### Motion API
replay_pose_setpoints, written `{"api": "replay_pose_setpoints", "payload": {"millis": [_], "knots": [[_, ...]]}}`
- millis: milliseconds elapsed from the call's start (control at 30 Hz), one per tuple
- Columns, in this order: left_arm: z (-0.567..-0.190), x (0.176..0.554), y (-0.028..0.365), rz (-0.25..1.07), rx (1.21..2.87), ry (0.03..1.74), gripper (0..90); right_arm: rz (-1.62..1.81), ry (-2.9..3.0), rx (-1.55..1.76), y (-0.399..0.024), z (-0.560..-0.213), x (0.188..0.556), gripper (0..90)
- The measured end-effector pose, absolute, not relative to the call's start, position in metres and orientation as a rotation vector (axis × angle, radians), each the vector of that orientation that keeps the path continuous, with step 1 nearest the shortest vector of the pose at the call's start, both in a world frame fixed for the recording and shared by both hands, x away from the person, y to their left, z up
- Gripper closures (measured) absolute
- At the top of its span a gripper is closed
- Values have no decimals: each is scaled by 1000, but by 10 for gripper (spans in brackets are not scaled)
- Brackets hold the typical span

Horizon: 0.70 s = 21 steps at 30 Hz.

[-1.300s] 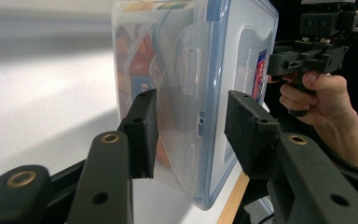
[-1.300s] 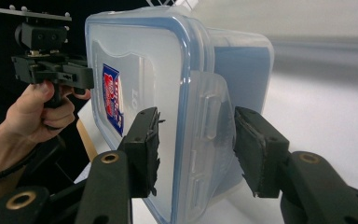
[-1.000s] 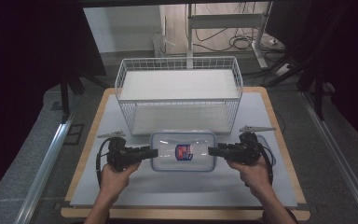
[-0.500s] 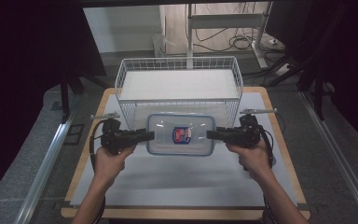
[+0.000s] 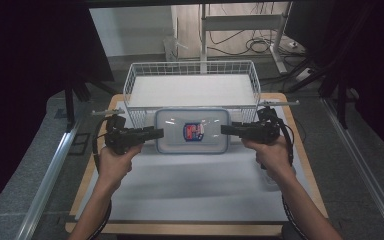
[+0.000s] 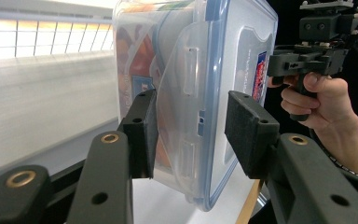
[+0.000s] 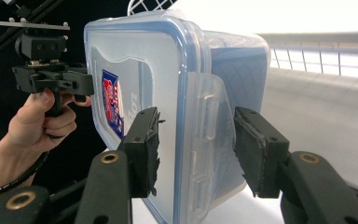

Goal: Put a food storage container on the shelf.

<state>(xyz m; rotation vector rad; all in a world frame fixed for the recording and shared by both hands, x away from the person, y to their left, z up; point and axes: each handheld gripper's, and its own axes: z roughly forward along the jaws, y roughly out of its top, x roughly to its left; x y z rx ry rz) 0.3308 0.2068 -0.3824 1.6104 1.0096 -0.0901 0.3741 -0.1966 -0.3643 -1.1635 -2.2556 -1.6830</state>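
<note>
I have the clear plastic container (image 5: 192, 131) held between my two grippers, one at each short end, and it hangs above the white worktop (image 5: 195, 185) just in front of the white wire basket (image 5: 130, 90). Its blue-rimmed lid faces up, with a red and blue label (image 5: 193, 131) in the middle. My left gripper (image 5: 155, 133) is clamped on the container's left end. In the left gripper view the pads (image 6: 142, 133) sit on either side of the lid's side latch (image 6: 186, 116), one against the body and one against the lid. My right gripper (image 5: 228, 130) is clamped on the right end in the same way, its pads (image 7: 144, 149) straddling the latch there. Both hands hold the container roughly level.
</note>
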Motion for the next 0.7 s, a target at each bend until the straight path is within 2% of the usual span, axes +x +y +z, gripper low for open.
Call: {"api": "replay_pose_setpoints", "payload": {"millis": [700], "knots": [[-342, 381, 214, -95, 1585, 1017, 550, -1746, -2221, -1188, -189, -321, 421, 518]]}}
